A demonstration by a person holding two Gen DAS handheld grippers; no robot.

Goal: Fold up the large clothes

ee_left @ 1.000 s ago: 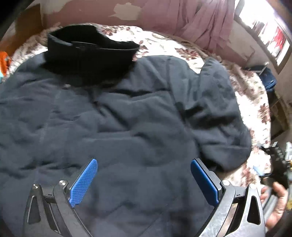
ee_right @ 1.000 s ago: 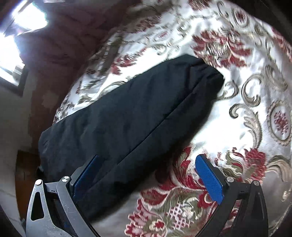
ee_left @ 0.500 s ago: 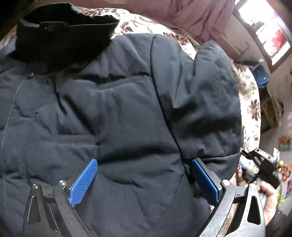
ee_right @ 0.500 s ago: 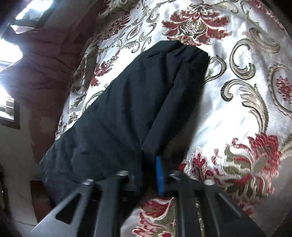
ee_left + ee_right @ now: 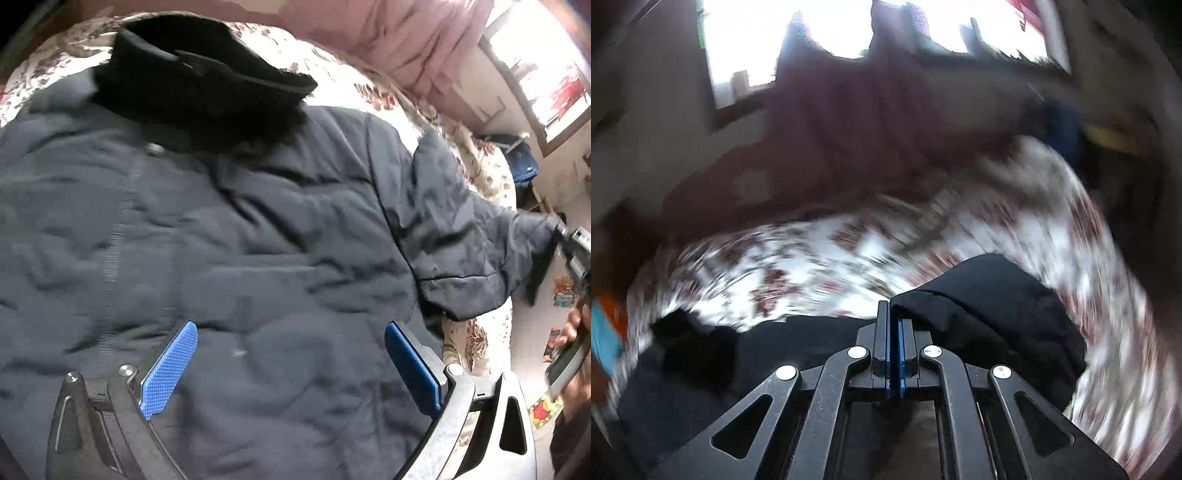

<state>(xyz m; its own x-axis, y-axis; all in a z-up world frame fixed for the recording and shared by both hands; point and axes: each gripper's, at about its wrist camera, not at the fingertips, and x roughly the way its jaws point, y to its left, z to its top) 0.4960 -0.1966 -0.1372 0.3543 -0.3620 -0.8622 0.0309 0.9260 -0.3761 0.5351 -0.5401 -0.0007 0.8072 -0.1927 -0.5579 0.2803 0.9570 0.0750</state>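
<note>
Navy jacket point(image 5: 240, 258) lies on a floral bed point(image 5: 399, 107); at three o'clock, right gripper point(image 5: 894, 314) clenches its sleeve point(image 5: 480, 240); left gripper point(image 5: 291, 365) gapes released.

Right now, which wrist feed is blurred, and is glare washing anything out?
Right wrist view: heavy motion smear over the floral bedspread and wall, while the right gripper stays sharp, pinched on the dark jacket's sleeve; the window is blown out white. Left wrist view: only slight softness on the jacket; the left gripper is crisp, and the window at upper right is overexposed.
</note>
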